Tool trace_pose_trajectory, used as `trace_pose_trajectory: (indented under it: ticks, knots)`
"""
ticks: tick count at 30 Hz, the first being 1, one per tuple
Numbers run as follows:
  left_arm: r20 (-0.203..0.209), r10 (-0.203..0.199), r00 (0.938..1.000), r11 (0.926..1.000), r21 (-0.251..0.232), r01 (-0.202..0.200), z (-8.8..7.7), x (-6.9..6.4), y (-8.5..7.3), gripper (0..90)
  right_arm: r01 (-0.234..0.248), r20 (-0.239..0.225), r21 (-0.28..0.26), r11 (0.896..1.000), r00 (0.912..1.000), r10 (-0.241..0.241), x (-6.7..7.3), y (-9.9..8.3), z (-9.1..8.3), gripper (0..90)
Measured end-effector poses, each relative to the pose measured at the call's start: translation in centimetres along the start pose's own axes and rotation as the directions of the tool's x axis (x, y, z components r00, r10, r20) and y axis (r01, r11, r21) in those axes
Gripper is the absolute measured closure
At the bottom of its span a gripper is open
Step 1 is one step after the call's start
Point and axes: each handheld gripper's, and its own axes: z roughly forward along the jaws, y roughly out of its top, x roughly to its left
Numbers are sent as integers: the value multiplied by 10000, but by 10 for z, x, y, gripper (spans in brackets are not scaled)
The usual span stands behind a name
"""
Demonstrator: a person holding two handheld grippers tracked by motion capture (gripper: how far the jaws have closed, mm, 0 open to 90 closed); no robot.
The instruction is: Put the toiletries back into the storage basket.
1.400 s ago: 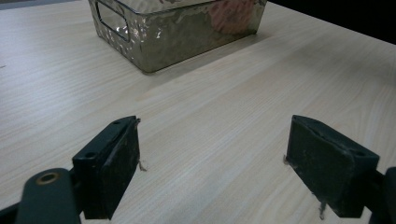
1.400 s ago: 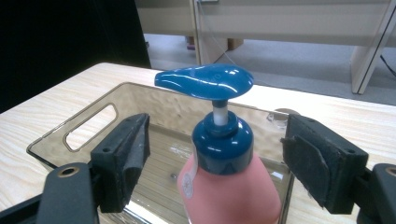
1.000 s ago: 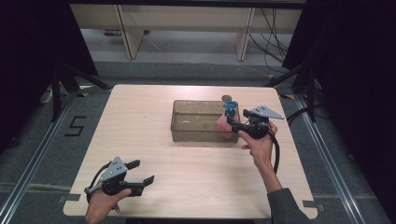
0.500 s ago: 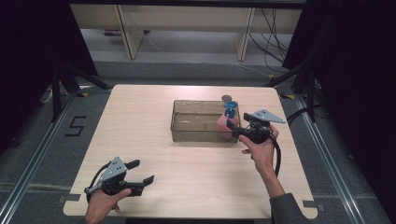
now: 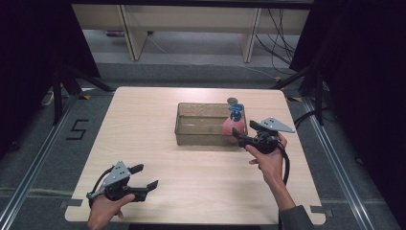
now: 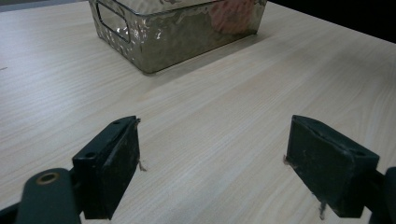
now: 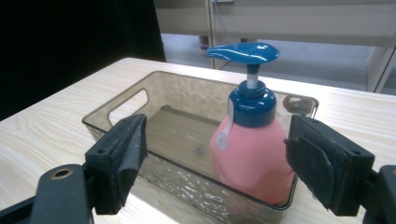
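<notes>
A clear brownish bin (image 5: 201, 106) stands on the wooden table, right of its middle. A pink bottle (image 5: 231, 125) with a blue pump top stands upright inside the bin's right end. My right gripper (image 5: 243, 132) is open just outside that end and points at the bottle. In the right gripper view the bottle (image 7: 252, 154) shows between and beyond the two pads of my right gripper (image 7: 217, 140), with neither pad touching it. My left gripper (image 5: 147, 176) rests open near the table's front left, empty. The left gripper view has my left gripper (image 6: 210, 154) aimed at the bin (image 6: 177, 32).
A small dark round object (image 5: 232, 100) lies on the table just behind the bin. Bare tabletop (image 5: 134, 129) stretches left of the bin and along the front. Shelving legs and cables stand on the floor beyond the far edge.
My right gripper has drawn back a little toward the person's side, away from the bottle. The bottle stays standing in the bin. The left gripper has not moved.
</notes>
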Motion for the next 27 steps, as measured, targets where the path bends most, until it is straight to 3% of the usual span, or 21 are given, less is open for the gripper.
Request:
trace_pose_trajectory:
  ticks: [3,5,14,15,16,18,19,20,21,22,23,24,27]
  knots:
    - [17,-88,10000,9999,-84,88,1,-1,0,169,-158,-31,118,9998,9999,158,5,-2,-3,217]
    - [-5,-27,10000,10000,7,27,0,0,0,169,16,-139,9,10000,9999,-16,4,-3,-3,217]
    - [4,-16,10000,10000,6,16,0,0,0,169,-49,-286,-4,10000,9996,49,9,-6,-8,215]
    - [1,-11,10000,10000,5,11,0,0,0,169,-308,-242,144,9994,9992,312,12,-7,-11,212]
    - [1,-11,10000,10000,5,11,0,0,0,169,89,-210,36,10000,9997,-88,10,-7,-10,207]
    - [-1,-14,10000,10000,5,14,0,0,0,169,16,-296,101,9999,9996,-13,10,-8,-11,199]
    - [1,-18,10000,10000,6,18,0,0,0,169,-274,-221,274,9992,9994,280,14,-8,-13,195]
    - [-4,-30,10000,10000,1,30,0,0,0,169,88,-412,22,10000,9991,-87,12,-10,-12,187]
    - [9,-118,9999,9999,-84,118,1,-1,0,169,-251,-421,121,9996,9988,256,15,-11,-13,182]
    - [9,-118,9999,9999,-84,118,1,-1,0,169,-251,-421,121,9996,9988,256,15,-11,-13,182]
    - [11,-82,10000,10000,-53,82,1,-1,0,169,168,-369,36,9999,9992,-167,13,-11,-13,177]
    - [9,-71,10000,10000,-43,71,1,-1,0,169,-151,-424,176,9997,9990,158,16,-13,-14,174]
    - [2,-69,10000,10000,-42,69,1,-1,0,169,-105,-435,197,9998,9990,114,19,-16,-15,171]
